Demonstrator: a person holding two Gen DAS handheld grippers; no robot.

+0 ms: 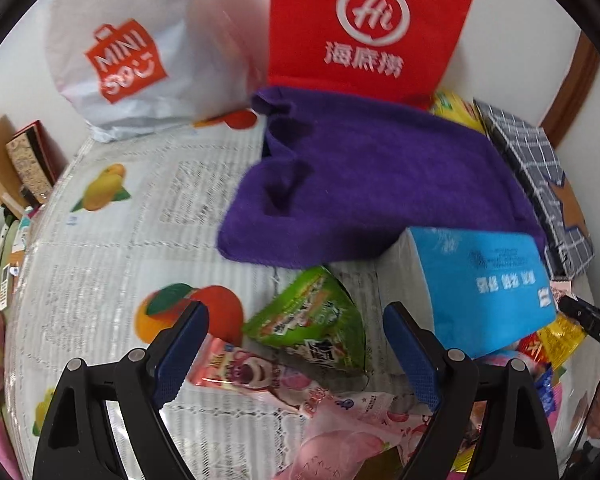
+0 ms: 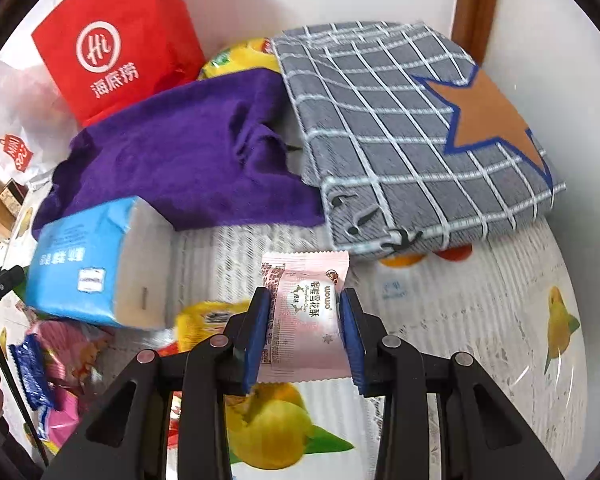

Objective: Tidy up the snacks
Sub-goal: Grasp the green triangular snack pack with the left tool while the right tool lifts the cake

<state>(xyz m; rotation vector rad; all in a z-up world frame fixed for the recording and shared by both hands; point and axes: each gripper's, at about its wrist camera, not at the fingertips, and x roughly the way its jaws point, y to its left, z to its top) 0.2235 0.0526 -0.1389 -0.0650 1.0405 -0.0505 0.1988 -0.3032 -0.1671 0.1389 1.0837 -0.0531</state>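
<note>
Right wrist view: right gripper (image 2: 305,334) clamped on pink snowflake-crisp packet (image 2: 306,316), lifted above fruit-print tablecloth (image 2: 480,320). Packet looks light, crinkly, slippery; contents likely brittle (side-on hold across middle suits). Open cloth lies right of packet; plaid pouch (image 2: 400,132) and tissue pack (image 2: 96,264) crowd far side and left. Left gripper (image 1: 296,354) spread wide, empty, over green snack pack (image 1: 312,320) and pink bear wrapper (image 1: 244,372).

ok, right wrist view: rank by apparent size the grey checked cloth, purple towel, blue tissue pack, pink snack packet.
1. grey checked cloth
2. purple towel, close behind the cloth
3. blue tissue pack
4. pink snack packet, smallest, though nearest the camera, clamped in the right tool
</note>
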